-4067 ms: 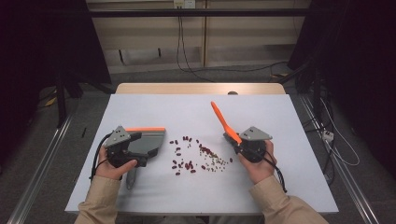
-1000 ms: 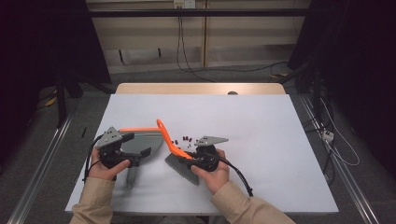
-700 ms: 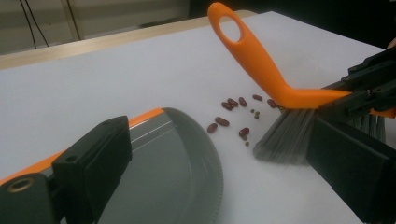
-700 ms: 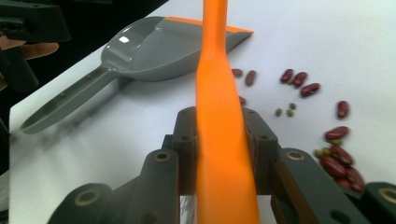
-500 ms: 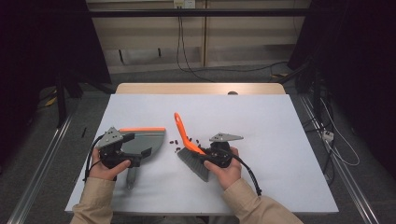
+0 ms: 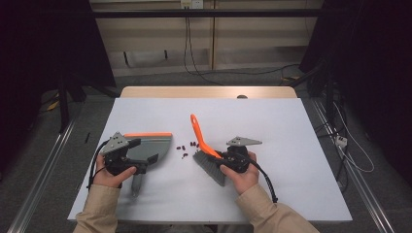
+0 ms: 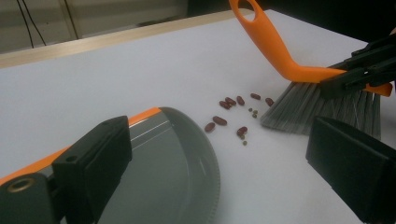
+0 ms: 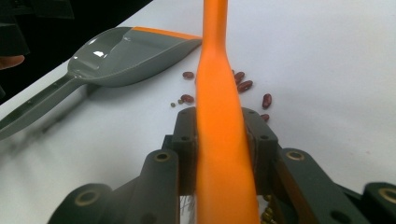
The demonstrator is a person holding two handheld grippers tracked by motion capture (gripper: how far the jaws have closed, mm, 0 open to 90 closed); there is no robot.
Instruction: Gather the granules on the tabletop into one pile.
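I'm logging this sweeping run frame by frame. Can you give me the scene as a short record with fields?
surface: white table
left gripper: on the grey dustpan, jaws look open
right gripper: shut on the orange brush
brush bristles: on the table, right of the beans
beans: small cluster between dustpan mouth and brush, not yet in the pan

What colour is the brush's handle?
Bright orange; the brush handle shows best in the right gripper view.
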